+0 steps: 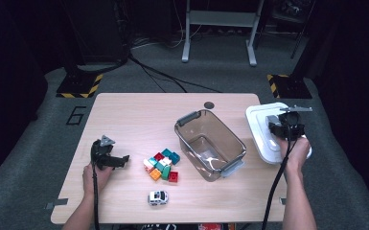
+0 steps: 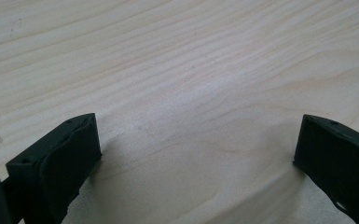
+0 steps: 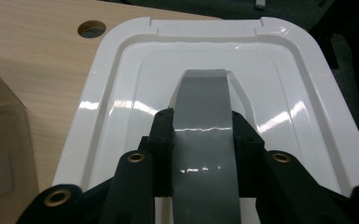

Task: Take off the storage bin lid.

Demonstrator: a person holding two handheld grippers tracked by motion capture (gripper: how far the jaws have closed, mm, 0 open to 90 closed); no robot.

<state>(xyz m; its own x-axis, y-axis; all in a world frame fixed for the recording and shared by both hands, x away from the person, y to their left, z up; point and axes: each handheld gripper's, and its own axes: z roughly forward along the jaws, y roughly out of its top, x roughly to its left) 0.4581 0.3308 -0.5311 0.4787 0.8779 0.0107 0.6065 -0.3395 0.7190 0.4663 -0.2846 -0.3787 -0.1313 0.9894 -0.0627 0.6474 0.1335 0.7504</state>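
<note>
My right gripper (image 3: 200,133) is clamped on the grey handle (image 3: 201,98) of the white lid (image 1: 261,127) at the table's (image 1: 134,112) right edge, forearm reaching fwd; left gripper (image 1: 117,160) rests low on the wood, jaws wide apart, nothing btwn them.

A "6" (image 1: 77,115) marks the floor (left of the table (image 1: 134,110)).

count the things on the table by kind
bricks: roughly 10 in one pile, too bunched to count exactly
toy car: 1
clear bin: 1
white lid: 1
total: about 13
</note>
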